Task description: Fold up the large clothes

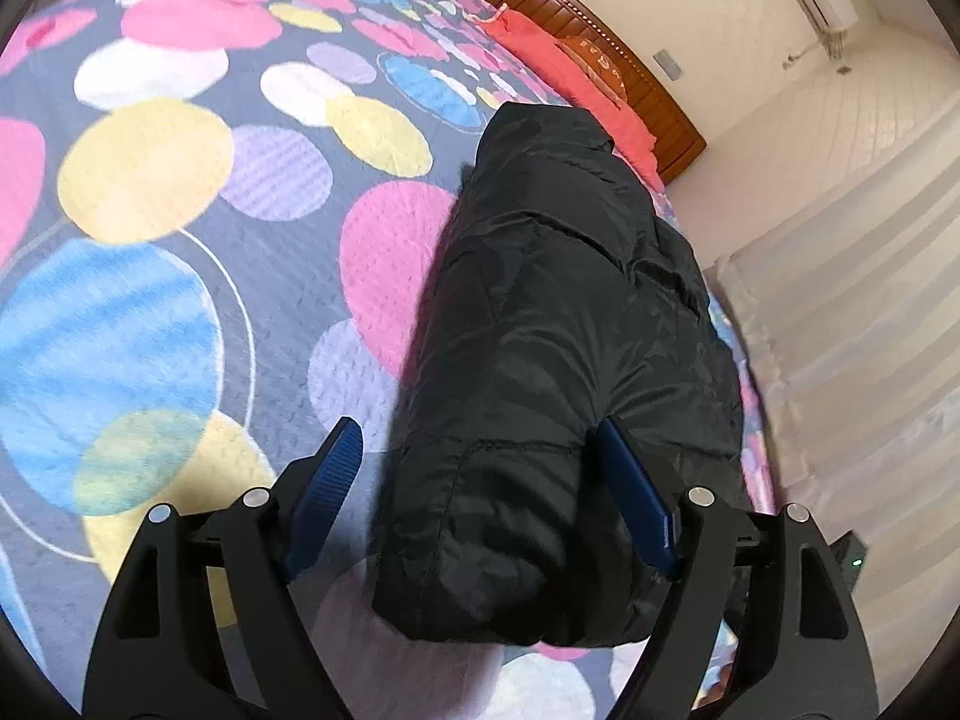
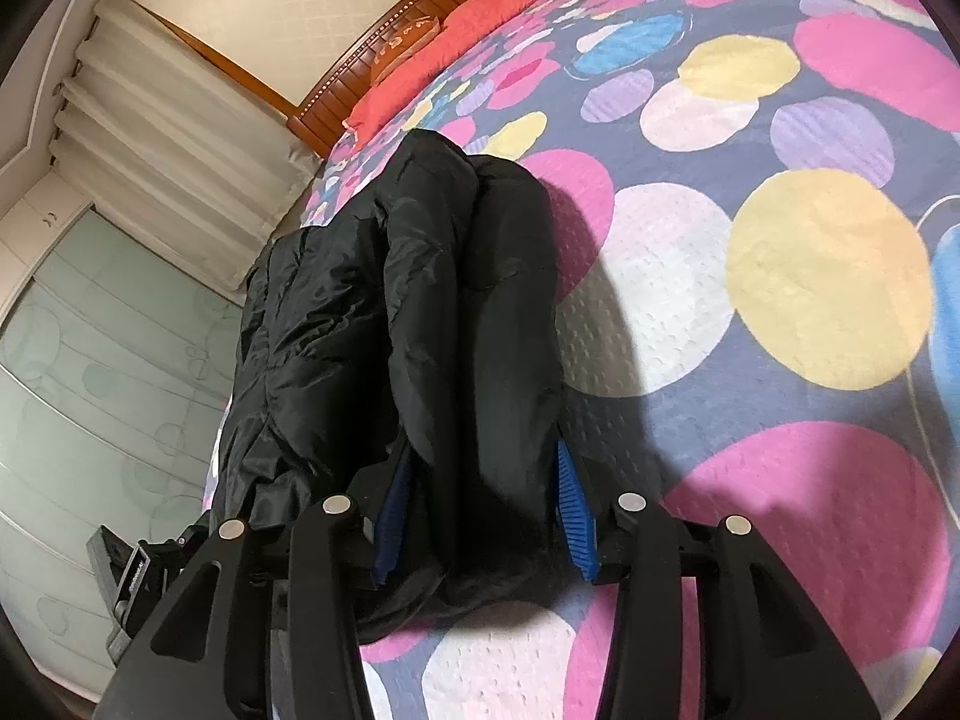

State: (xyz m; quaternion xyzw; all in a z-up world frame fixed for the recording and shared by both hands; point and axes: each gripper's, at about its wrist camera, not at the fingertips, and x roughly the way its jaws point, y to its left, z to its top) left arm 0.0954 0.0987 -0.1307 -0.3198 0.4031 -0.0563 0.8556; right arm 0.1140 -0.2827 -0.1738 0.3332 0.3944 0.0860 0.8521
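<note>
A: Where is the jacket [image 1: 558, 360] sitting?

B: It is lying on the bed [image 1: 180, 210], folded into a long narrow bundle; it is running from the near edge away toward the pillow [image 1: 558, 54] and the headboard [image 1: 618, 54] at the far end; in the left wrist view it is hugging the right side of the bed, with curtains [image 1: 840, 330] beyond.

A: And the left gripper [image 1: 480, 456]?

B: Its jaws are standing wide apart; the near end of the bundle is sitting between them; the left pad is clear of the cloth, and the right one is at most brushing it; so nothing is being pinched there.

A: The right gripper [image 2: 486, 492]?

B: It is straddling the near end too; its pads are lying close against the thick fold on either side; whether they are pressing or only touching, I cannot tell; the cloth is hiding the contact.

A: Which step are we judging this to be?

B: The lengthwise fold is looking done; both hands seem to be letting go of the near end; what is remaining, I think, is folding the bundle across its length.

A: What is that calling for?

B: Gripping all the layers at the near end together, since the slick padding is likely to spring open; then carrying that end toward the far end, evenly with both hands.
</note>
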